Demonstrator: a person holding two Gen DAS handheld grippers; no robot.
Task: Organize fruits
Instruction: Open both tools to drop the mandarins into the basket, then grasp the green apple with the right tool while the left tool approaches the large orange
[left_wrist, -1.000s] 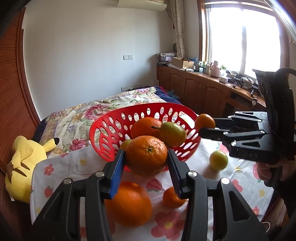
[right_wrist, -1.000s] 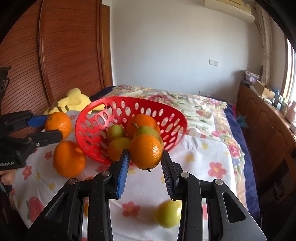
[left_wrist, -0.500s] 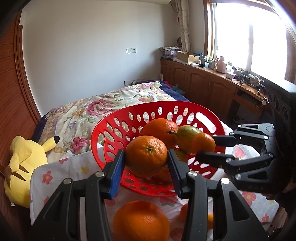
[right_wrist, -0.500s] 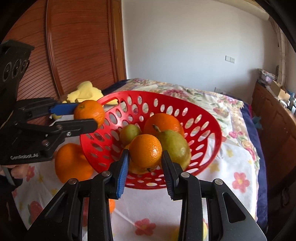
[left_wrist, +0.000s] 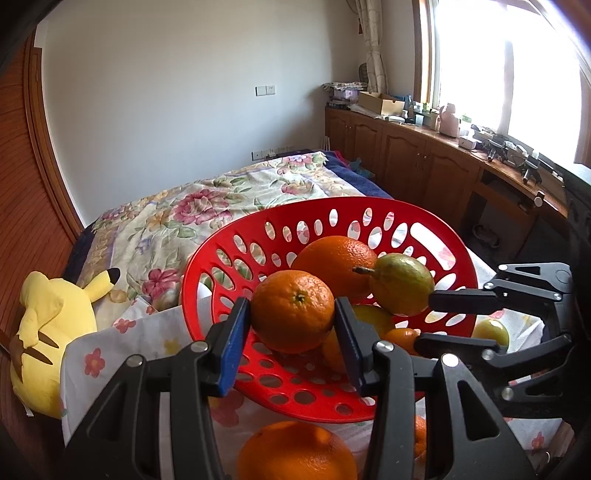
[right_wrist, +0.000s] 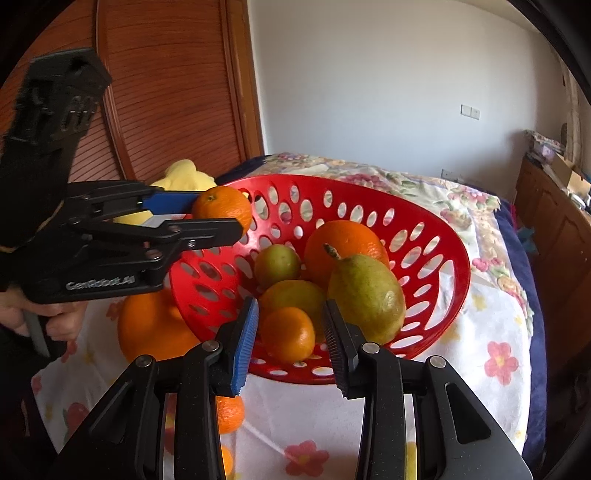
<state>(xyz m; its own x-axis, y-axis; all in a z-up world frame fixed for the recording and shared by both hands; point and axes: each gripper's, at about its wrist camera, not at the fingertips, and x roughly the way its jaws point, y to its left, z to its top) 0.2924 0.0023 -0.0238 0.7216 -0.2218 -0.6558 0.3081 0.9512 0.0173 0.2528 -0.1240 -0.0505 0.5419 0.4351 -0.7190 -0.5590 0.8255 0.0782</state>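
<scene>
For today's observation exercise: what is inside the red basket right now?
In the red basket: a large orange, a pear, a green citrus and a yellowish fruit, partly hidden by the small orange that the right gripper holds over it.

Location: I am operating in a home bedroom. Evidence: a bed (left_wrist: 221, 199) with a floral quilt lies ahead, with a yellow plush toy (left_wrist: 48, 332) beside it. Ribbed wooden sliding doors (right_wrist: 177, 92) line one wall. Wooden cabinets (left_wrist: 417, 162), their top crowded with household items, run under a bright window (left_wrist: 498, 66) with a curtain (left_wrist: 373, 40). A flower-print cloth (right_wrist: 491, 332) covers the nearest surface.
</scene>
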